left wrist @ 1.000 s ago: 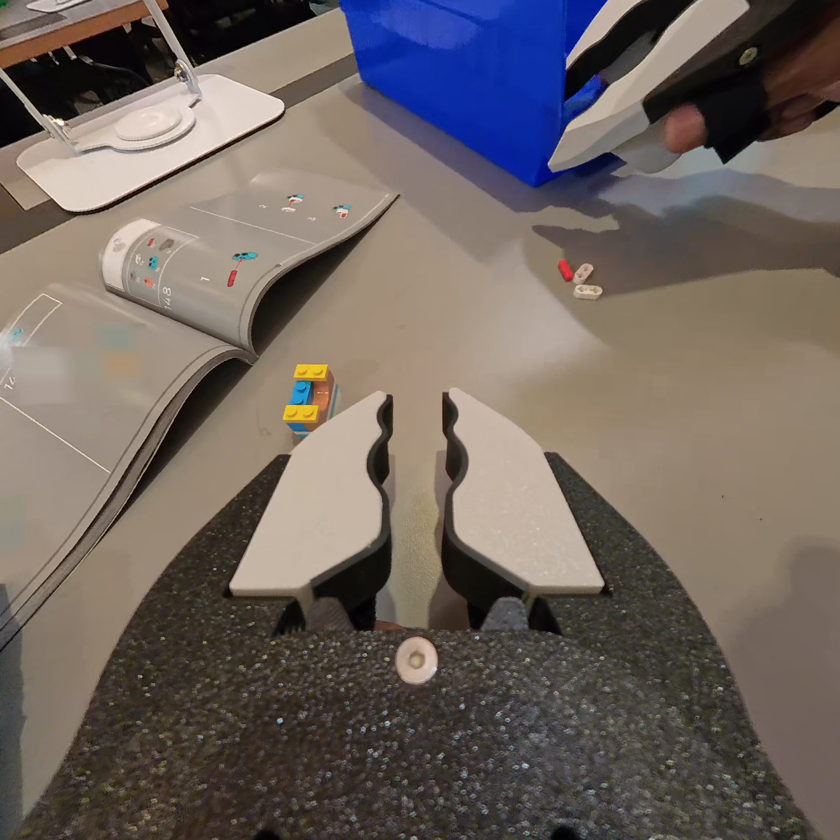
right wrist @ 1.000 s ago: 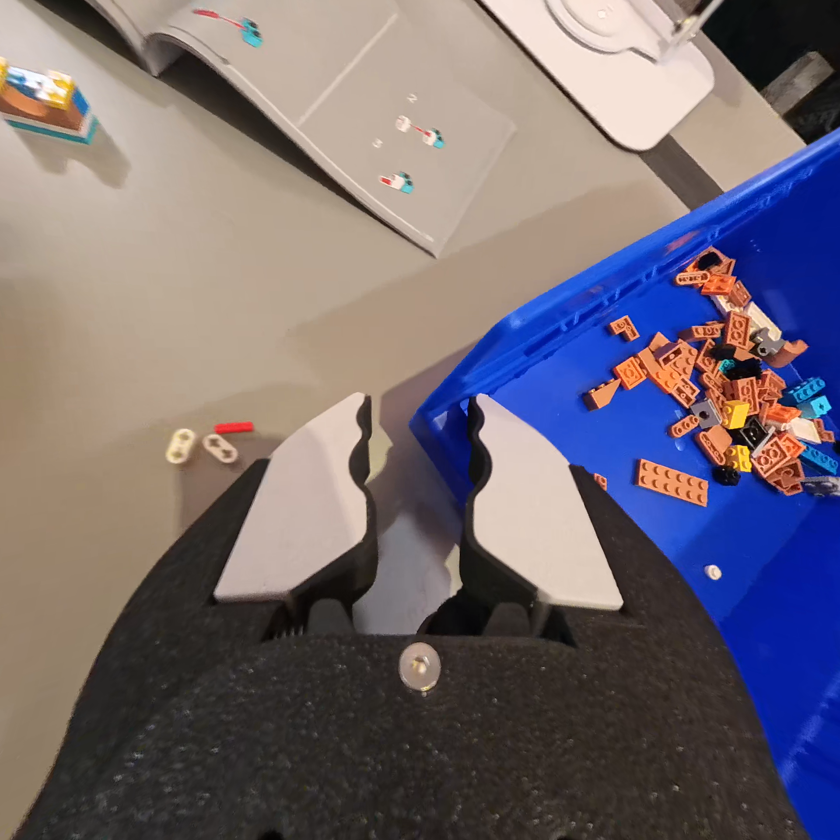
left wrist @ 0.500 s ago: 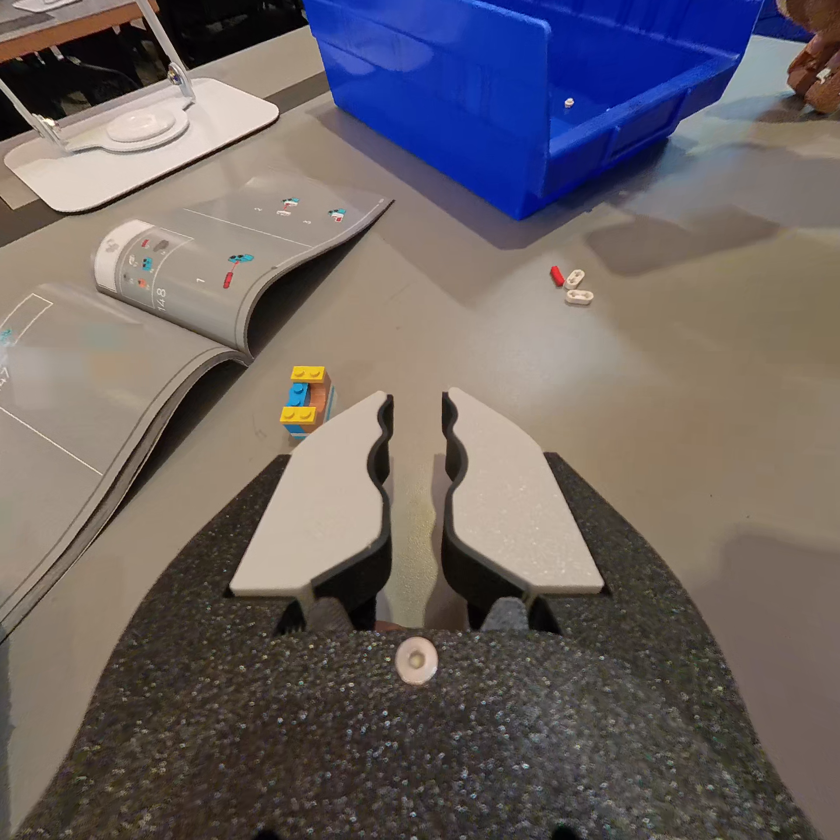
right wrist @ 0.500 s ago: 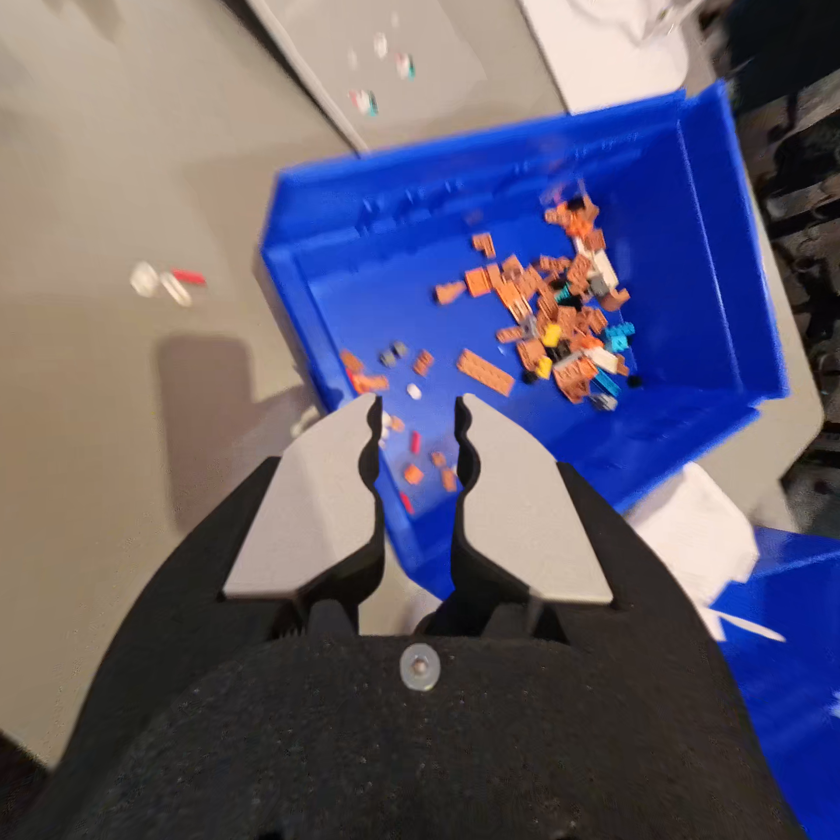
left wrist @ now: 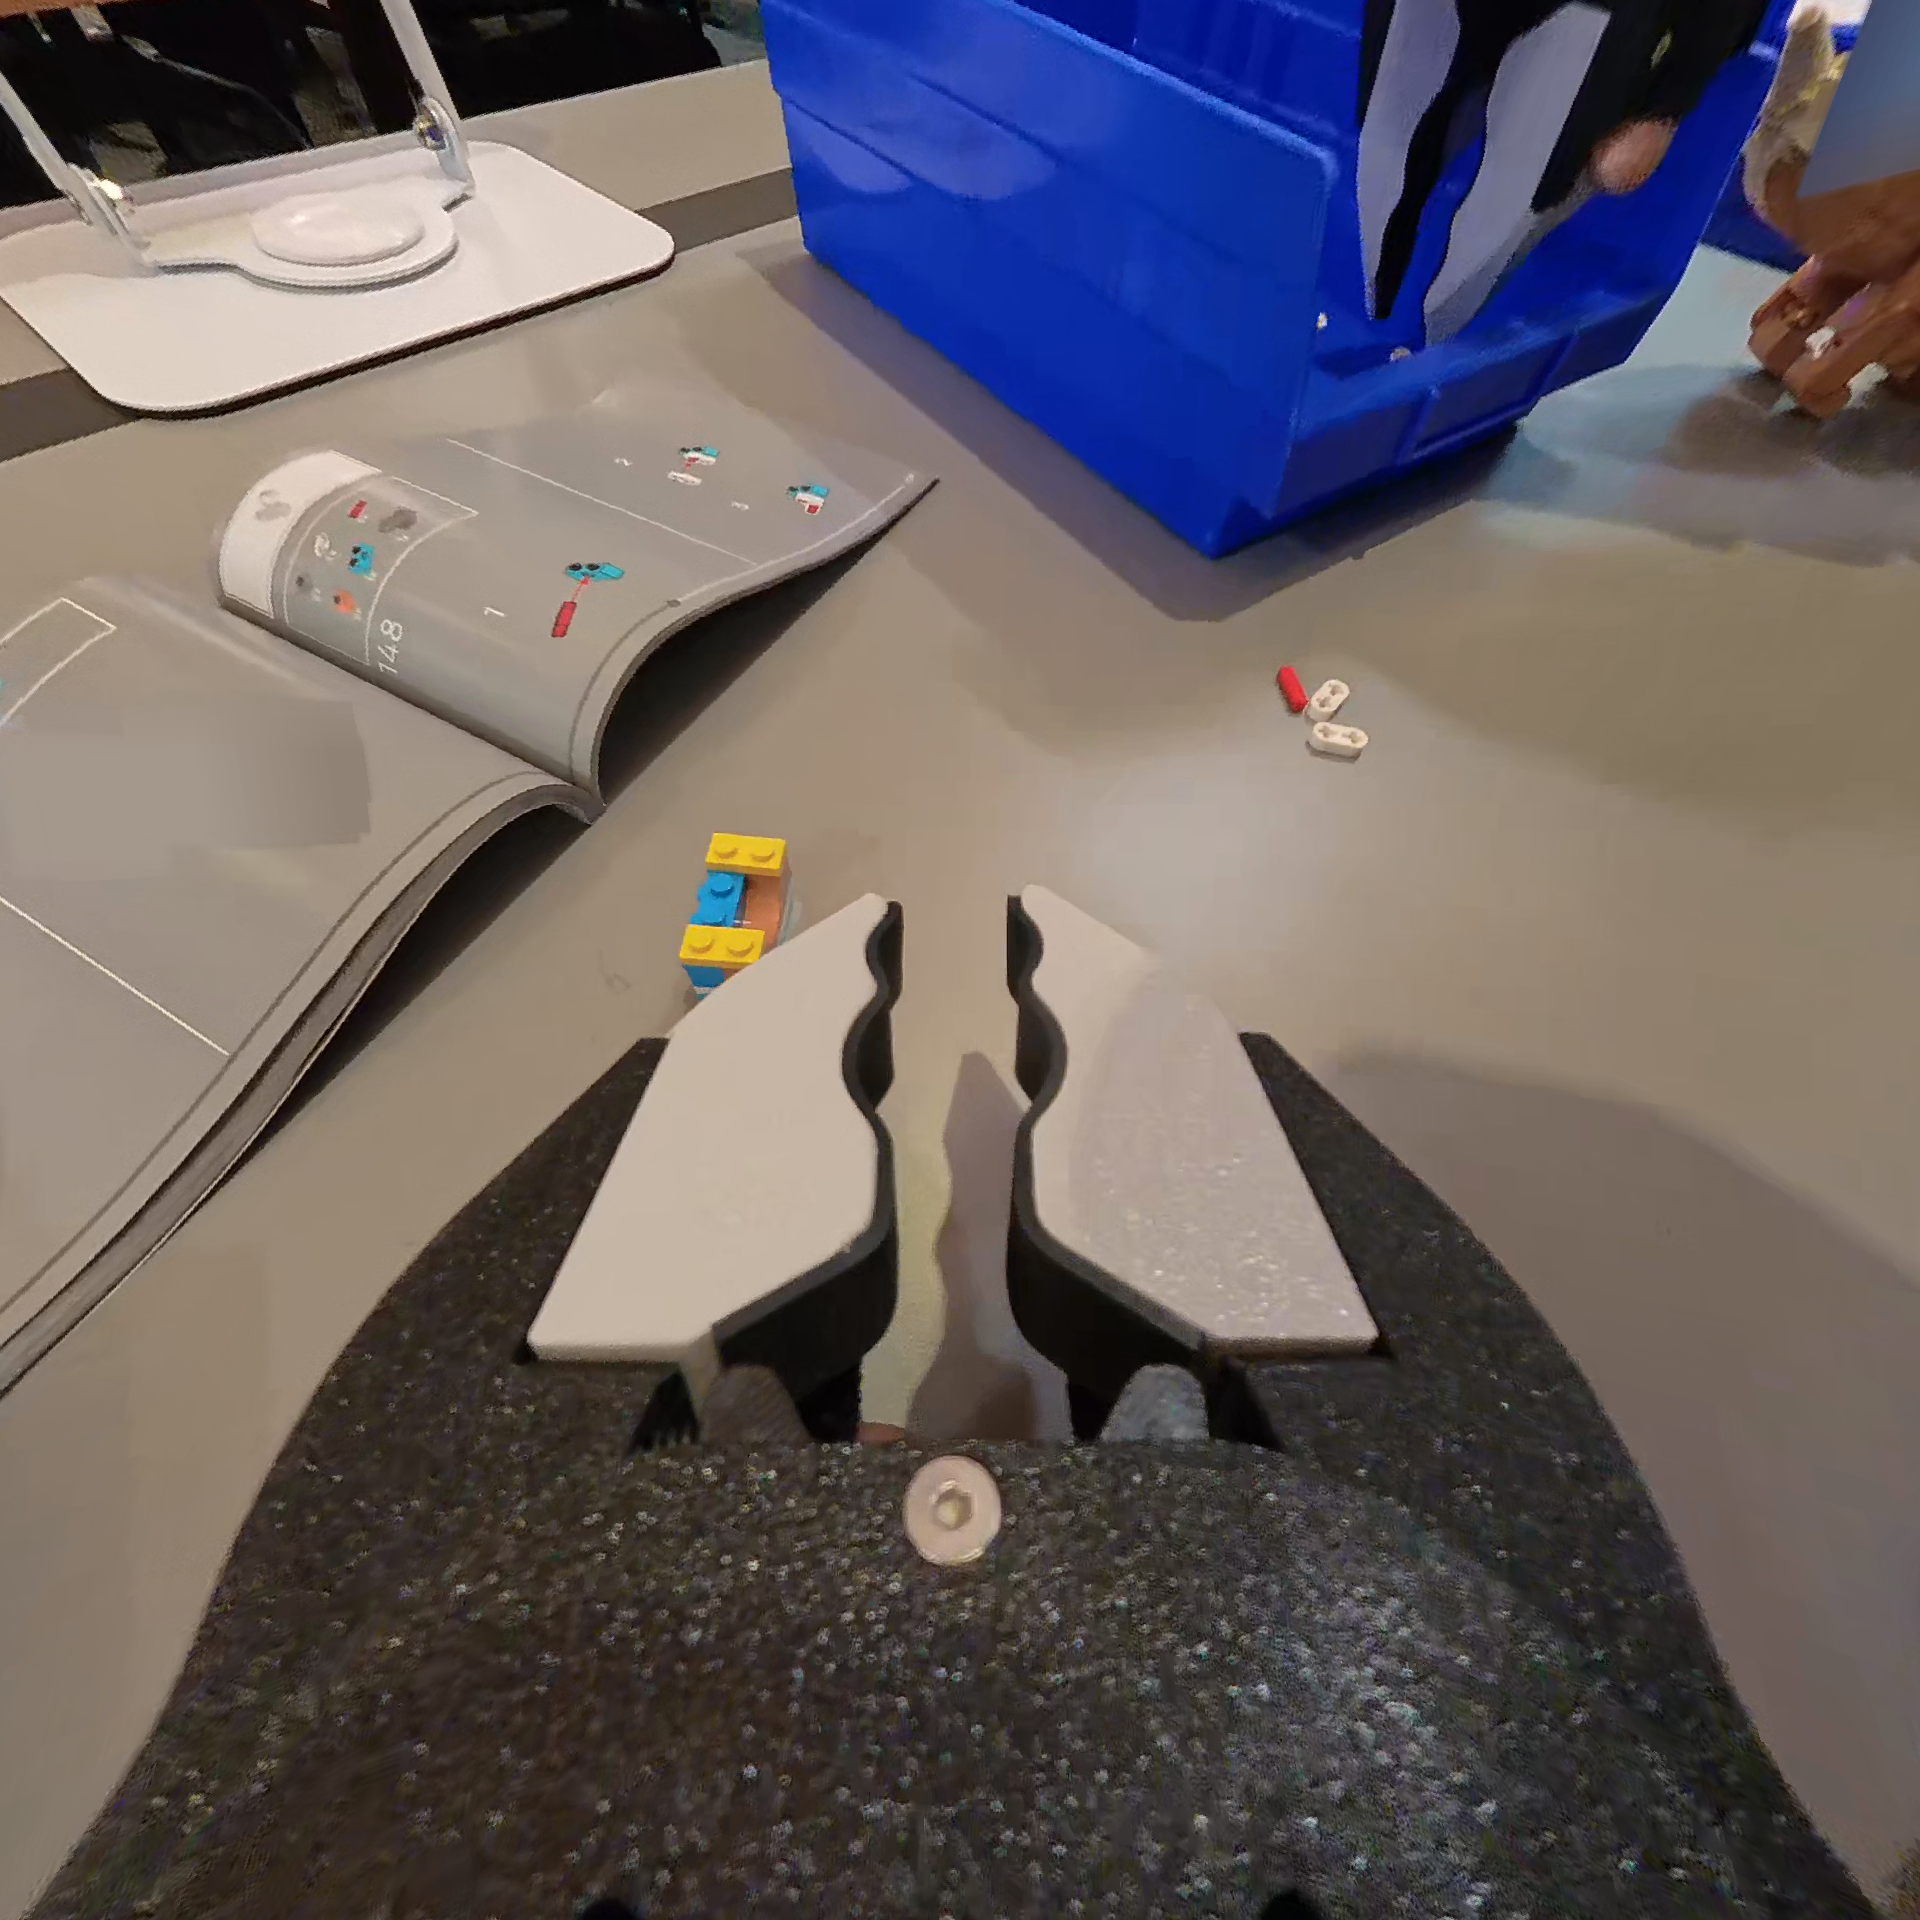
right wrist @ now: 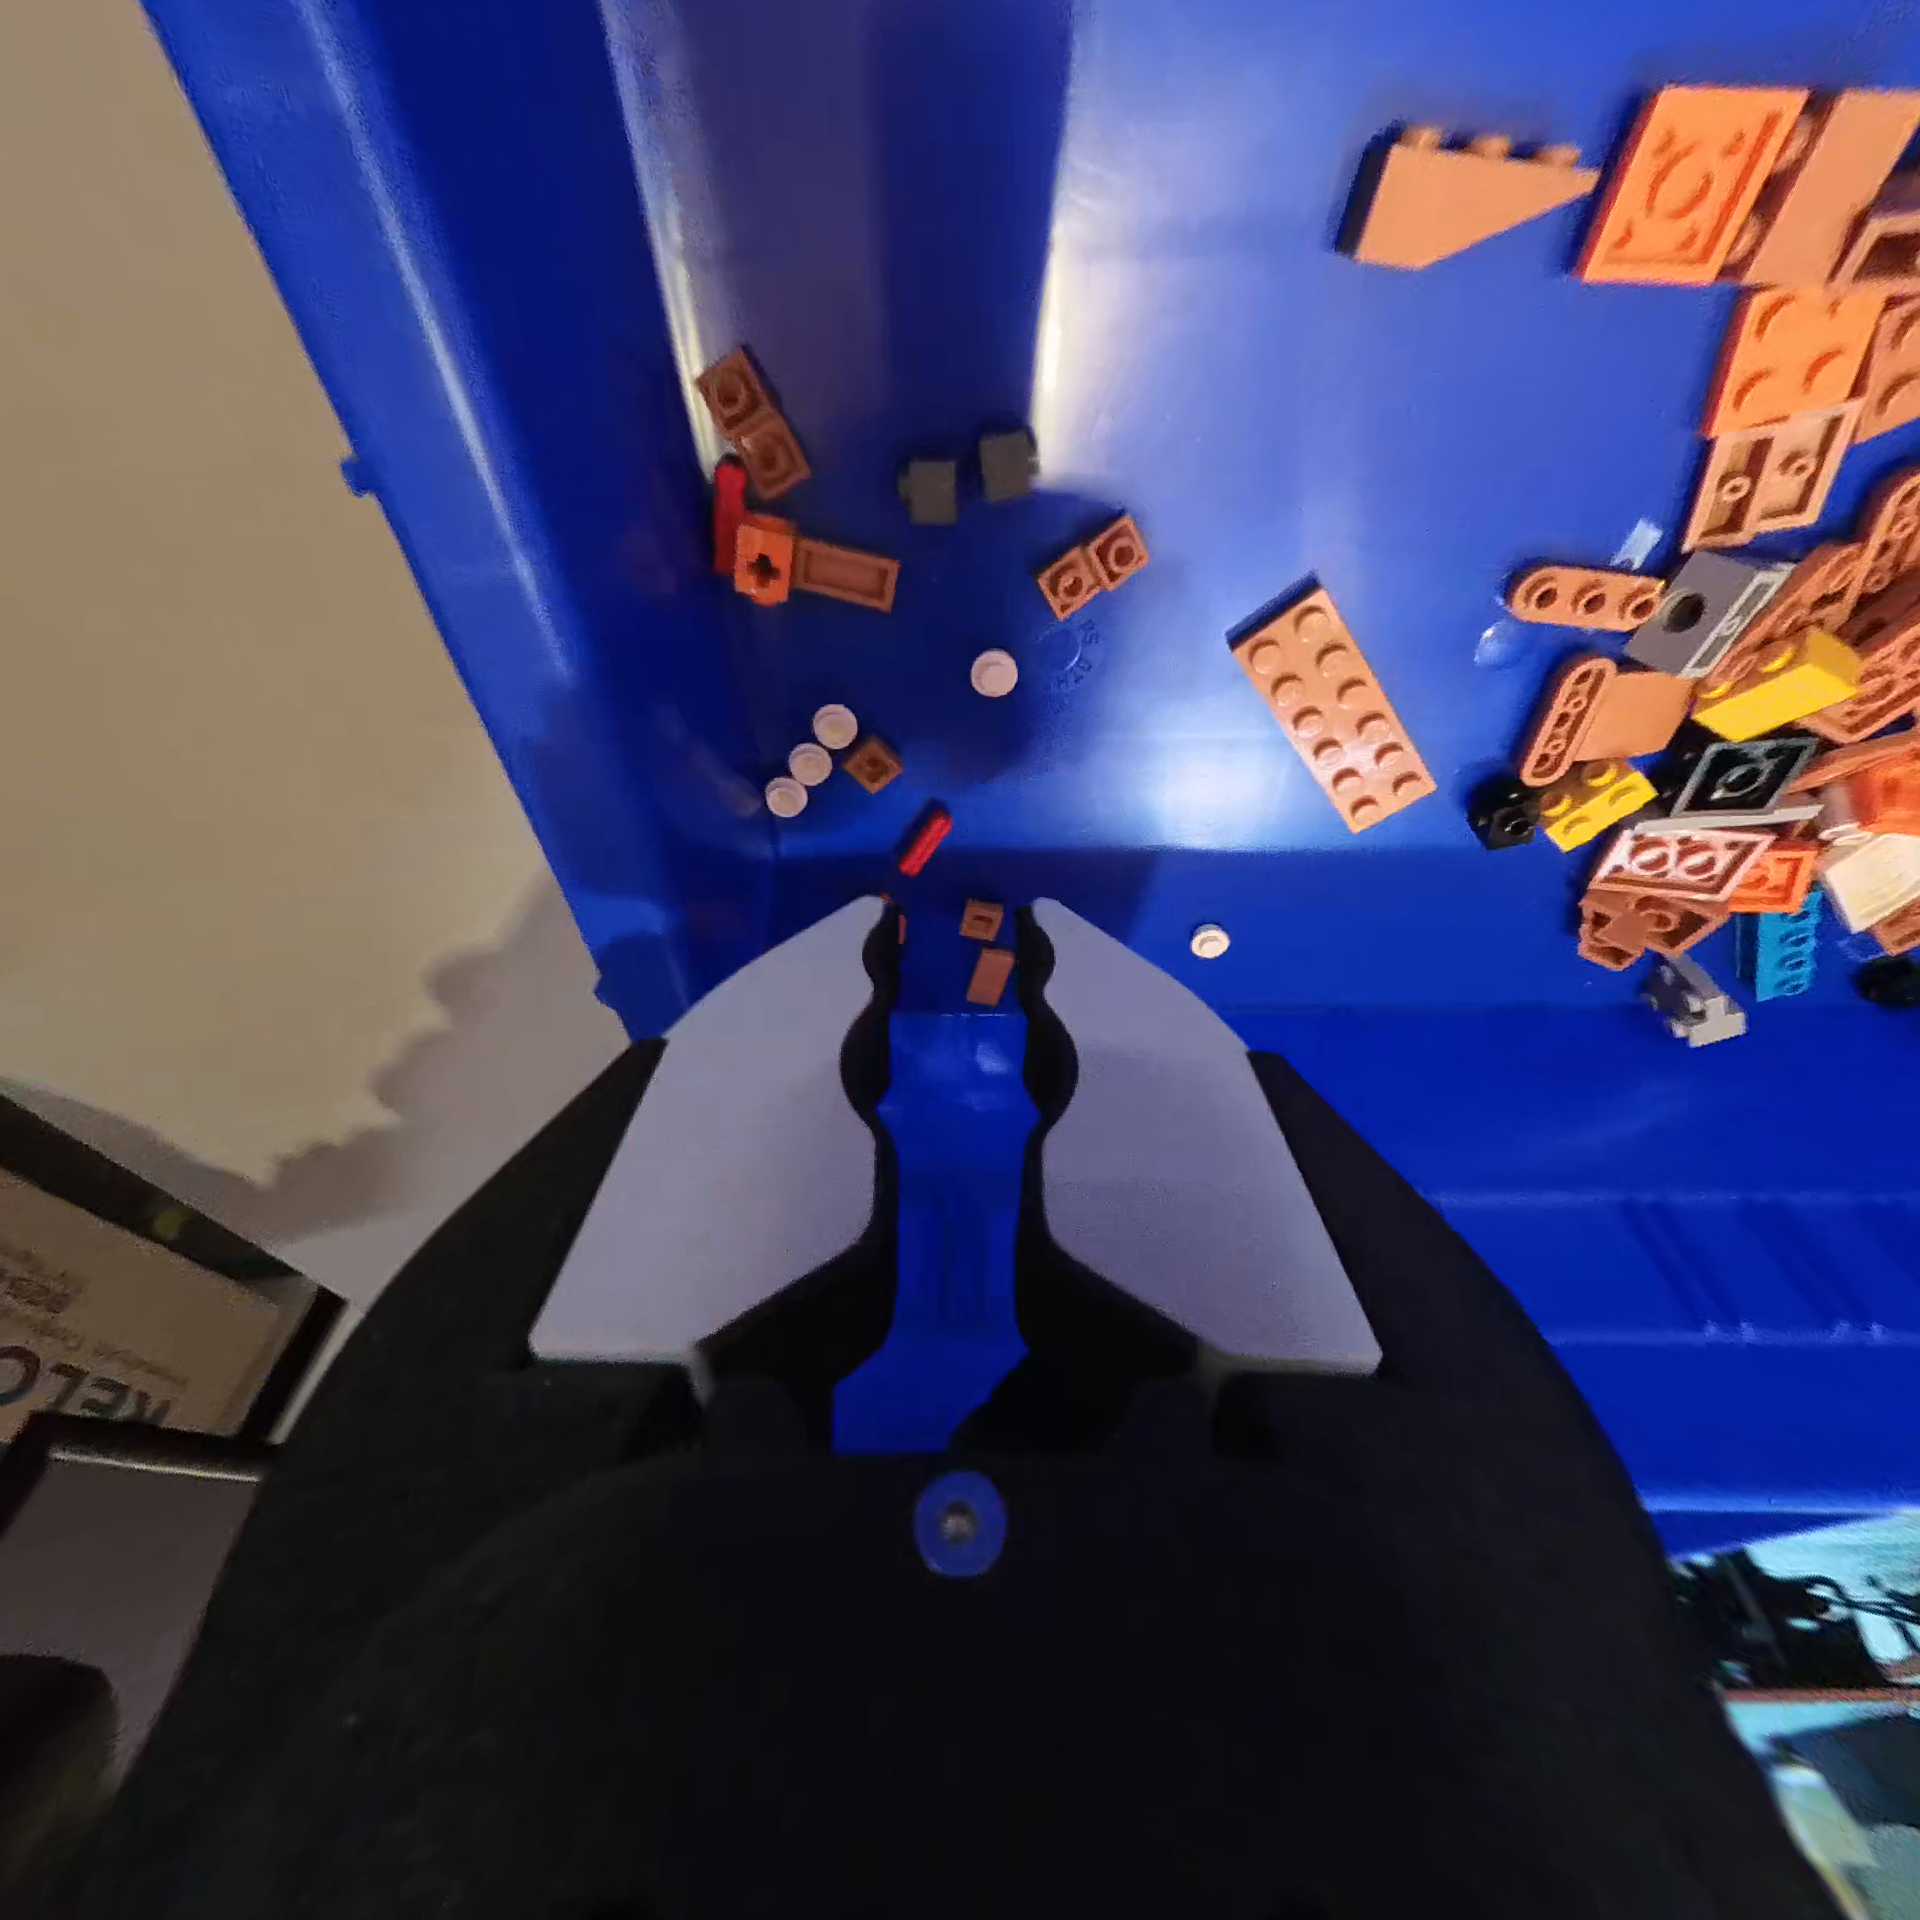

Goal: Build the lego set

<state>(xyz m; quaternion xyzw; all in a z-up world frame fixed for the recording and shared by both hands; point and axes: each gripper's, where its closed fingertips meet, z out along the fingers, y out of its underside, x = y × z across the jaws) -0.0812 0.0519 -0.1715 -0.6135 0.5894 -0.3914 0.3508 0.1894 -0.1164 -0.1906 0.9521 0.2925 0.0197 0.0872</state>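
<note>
My left gripper (left wrist: 954,914) hovers low over the grey table (left wrist: 1351,1039), open and empty. A small build of yellow, blue and brown bricks (left wrist: 732,914) stands just left of its left fingertip, not touched. My right gripper (right wrist: 956,920) reaches down into the blue bin (right wrist: 468,312), its jaws a little apart. Two small brown pieces (right wrist: 982,920) lie on the bin floor between its fingertips, with no pad pressing on them. A red pin (right wrist: 923,840) lies just beyond. The right gripper also shows in the left wrist view (left wrist: 1455,208), inside the bin (left wrist: 1091,260).
An open instruction booklet (left wrist: 416,644) lies at the left, a white stand base (left wrist: 343,270) behind it. A red pin (left wrist: 1291,689) and two white links (left wrist: 1335,717) lie on the table. The bin holds a brick pile (right wrist: 1766,675), an orange plate (right wrist: 1330,701) and white round studs (right wrist: 810,764). My left tips are roughly 15 centimeters from the red pin (left wrist: 1291,689).
My right gripper has swung from the table beside the bin to above it and down inside, and its jaws have narrowed. My left gripper has hardly moved.
</note>
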